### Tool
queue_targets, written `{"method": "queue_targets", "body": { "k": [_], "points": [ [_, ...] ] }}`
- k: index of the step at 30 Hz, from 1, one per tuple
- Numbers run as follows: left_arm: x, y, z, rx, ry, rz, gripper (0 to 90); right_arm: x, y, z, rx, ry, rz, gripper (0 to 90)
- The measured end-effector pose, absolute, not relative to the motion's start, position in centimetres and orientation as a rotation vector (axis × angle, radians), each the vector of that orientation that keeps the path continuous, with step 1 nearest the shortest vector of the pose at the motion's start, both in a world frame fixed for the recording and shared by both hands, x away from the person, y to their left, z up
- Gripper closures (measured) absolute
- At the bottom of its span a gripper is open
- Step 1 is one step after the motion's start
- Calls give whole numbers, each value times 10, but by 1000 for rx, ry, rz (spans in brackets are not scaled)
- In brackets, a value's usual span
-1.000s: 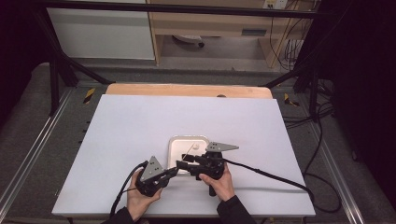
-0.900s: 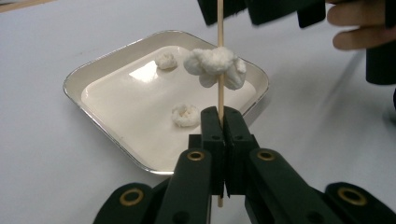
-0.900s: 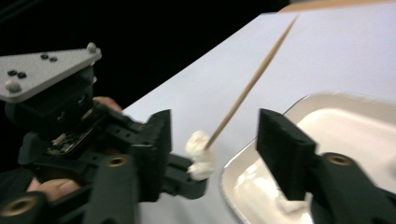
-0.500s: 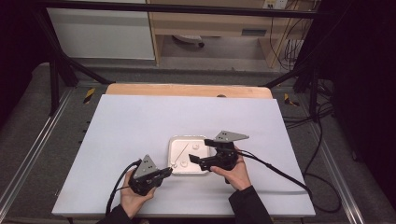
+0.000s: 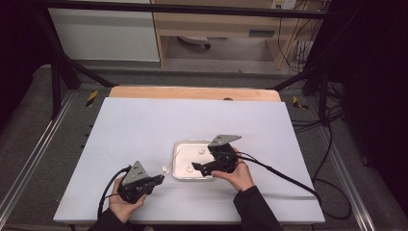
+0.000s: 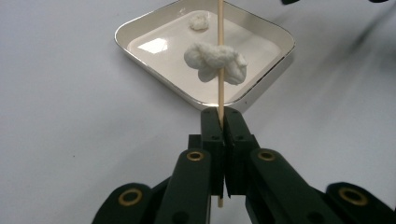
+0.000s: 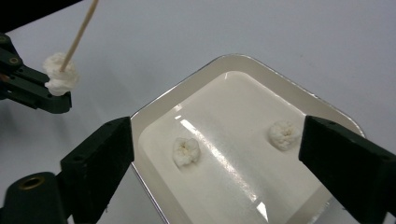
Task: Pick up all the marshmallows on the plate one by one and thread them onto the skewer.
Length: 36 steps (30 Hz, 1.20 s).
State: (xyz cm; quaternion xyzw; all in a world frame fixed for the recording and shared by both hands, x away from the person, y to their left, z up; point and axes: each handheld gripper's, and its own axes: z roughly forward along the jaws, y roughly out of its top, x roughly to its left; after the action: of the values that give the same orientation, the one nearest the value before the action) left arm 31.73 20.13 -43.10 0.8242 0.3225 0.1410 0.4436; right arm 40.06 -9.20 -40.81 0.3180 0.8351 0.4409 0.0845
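Left gripper [image 6: 219, 122] is clamping a wooden skewer [image 6: 220, 56] threaded with popcorn [image 6: 215, 61]; right gripper [image 7: 210, 154], jaws spread wide, is hovering over the white tray [image 7: 243, 63], likely to pick another piece [image 7: 186, 150].

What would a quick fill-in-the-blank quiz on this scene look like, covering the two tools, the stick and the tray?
1. The left tool is shut on a thin wooden ____.
2. The white puffs lying loose in the tray number ____.
3. The jaws of the right tool stand ____ over the tray.
4. One white puff is threaded on the skewer, between the left tool and the skewer's far ____.

Missing words: skewer; two; open; end
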Motion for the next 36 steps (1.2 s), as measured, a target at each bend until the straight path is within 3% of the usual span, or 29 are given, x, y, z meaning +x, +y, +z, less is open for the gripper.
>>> {"method": "queue_targets", "body": {
  "k": [17,31,36],
  "points": [
    [321,204,-436,2039,822,323,882,405,-66,-450,847,2582,1271,487],
    [320,202,-437,2042,820,324,882,401,-63,-456,760,2592,1266,682],
    [320,201,-437,2043,819,322,882,401,-63,-457,776,2591,1271,711]
  ]
}}
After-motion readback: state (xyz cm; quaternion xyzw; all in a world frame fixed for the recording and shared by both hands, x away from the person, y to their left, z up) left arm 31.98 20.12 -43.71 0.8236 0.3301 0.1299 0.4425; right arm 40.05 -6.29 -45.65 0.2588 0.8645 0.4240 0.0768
